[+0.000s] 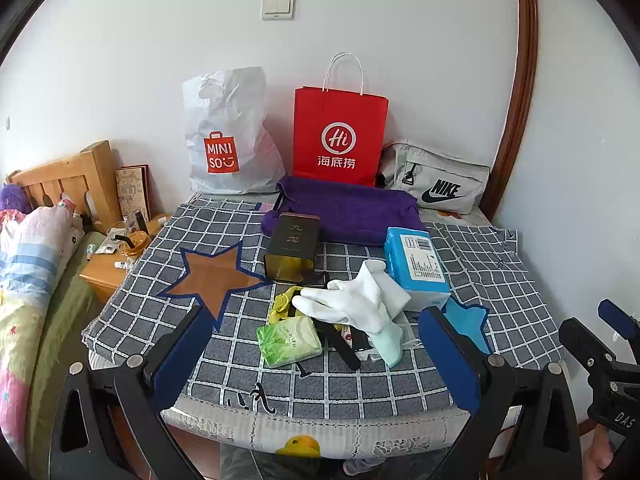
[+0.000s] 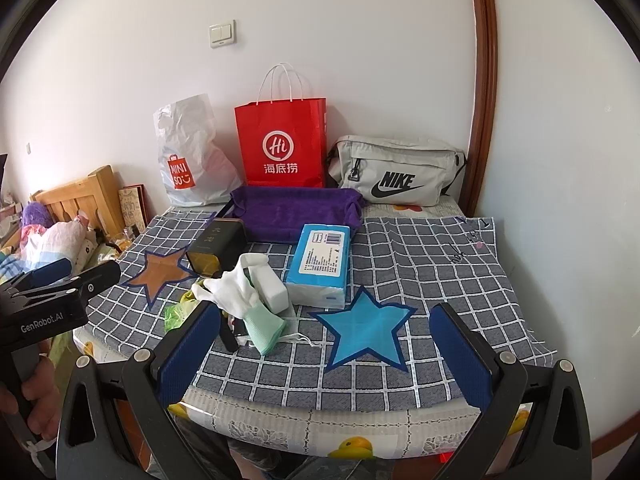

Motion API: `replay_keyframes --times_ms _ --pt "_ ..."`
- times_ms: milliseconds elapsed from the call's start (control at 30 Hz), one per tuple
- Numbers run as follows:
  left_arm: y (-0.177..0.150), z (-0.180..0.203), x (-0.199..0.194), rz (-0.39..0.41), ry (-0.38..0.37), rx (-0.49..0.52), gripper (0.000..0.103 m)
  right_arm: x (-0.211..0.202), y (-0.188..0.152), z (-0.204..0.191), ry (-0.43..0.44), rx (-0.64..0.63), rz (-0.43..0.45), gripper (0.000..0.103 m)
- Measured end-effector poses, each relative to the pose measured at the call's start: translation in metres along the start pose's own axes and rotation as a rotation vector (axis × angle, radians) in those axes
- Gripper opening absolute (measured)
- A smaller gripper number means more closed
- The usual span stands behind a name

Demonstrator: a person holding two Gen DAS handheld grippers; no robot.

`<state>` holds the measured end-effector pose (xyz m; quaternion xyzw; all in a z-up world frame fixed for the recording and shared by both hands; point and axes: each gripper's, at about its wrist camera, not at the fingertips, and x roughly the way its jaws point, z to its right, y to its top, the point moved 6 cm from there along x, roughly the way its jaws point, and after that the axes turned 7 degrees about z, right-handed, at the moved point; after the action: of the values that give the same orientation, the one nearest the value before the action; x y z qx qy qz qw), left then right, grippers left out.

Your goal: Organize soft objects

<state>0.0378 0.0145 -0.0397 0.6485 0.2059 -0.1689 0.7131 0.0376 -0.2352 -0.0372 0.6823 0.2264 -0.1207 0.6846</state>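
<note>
A white glove (image 1: 352, 304) with a mint cuff lies on a small pile at the middle of the checked cloth (image 1: 500, 280). Beside it are a green tissue pack (image 1: 288, 340), a yellow cloth (image 1: 280, 304) and a black strap (image 1: 340, 344). A blue tissue pack (image 1: 416, 264) lies right of the glove, and a folded purple towel (image 1: 352, 212) lies behind. My left gripper (image 1: 314, 314) stands open just in front of the pile, holding nothing. My right gripper (image 2: 324, 308) is open over the blue star patch (image 2: 364, 328), right of the glove (image 2: 236, 292).
A black tin box (image 1: 292, 248) lies behind the pile. A Miniso plastic bag (image 1: 228, 140), a red paper bag (image 1: 340, 136) and a grey Nike bag (image 1: 436, 180) line the wall. A bed (image 1: 24, 260) and a cluttered bedside table (image 1: 108, 268) stand to the left.
</note>
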Motion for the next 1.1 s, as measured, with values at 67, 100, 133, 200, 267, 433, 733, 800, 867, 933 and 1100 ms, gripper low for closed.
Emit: replay_keyframes --times_ms 67,100,133,200,267,433,733,800,867,933,1100 --pt "0.0002 0.0 0.0001 0.0 0.0 -0.001 0.103 -0.0008 0.0002 0.0005 0.002 0.002 0.001 0.103" --pt "-0.0003 -0.0007 -0.0004 0.0 0.0 -0.002 0.103 -0.0008 0.0004 0.0005 0.001 0.002 0.001 0.103" --pt "0.0002 0.0002 0.0001 0.0 0.0 -0.001 0.103 -0.0006 0.0007 0.0005 0.001 0.001 0.001 0.103" --pt "0.0 -0.0001 0.0 0.0 0.001 -0.001 0.103 -0.0014 0.0014 0.0001 0.002 -0.001 0.004 0.103" --pt "-0.0002 -0.0006 -0.0003 0.0 0.0 -0.002 0.103 -0.0015 0.0017 -0.0005 0.004 -0.002 0.007 0.103" --pt "0.0006 0.0001 0.0003 0.0 0.0 -0.001 0.103 -0.0029 0.0011 -0.0007 0.004 -0.002 0.009 0.103" --pt "-0.0016 -0.0013 0.0016 -0.004 0.004 -0.001 0.103 -0.0039 0.0008 -0.0024 0.006 -0.008 0.011 0.103" --pt "-0.0017 -0.0017 0.0016 -0.004 0.006 -0.001 0.103 -0.0041 0.0011 -0.0034 0.006 -0.009 0.013 0.103" --pt "-0.0016 -0.0021 0.0015 -0.004 0.006 -0.002 0.103 -0.0038 0.0015 -0.0036 0.005 -0.01 0.012 0.103" --pt "-0.0008 -0.0021 0.0014 -0.003 0.007 -0.001 0.103 -0.0037 0.0017 -0.0038 0.006 -0.01 0.012 0.103" --pt "0.0005 -0.0024 0.0015 -0.003 0.009 -0.001 0.103 -0.0039 0.0016 -0.0044 0.007 -0.014 0.012 0.103"
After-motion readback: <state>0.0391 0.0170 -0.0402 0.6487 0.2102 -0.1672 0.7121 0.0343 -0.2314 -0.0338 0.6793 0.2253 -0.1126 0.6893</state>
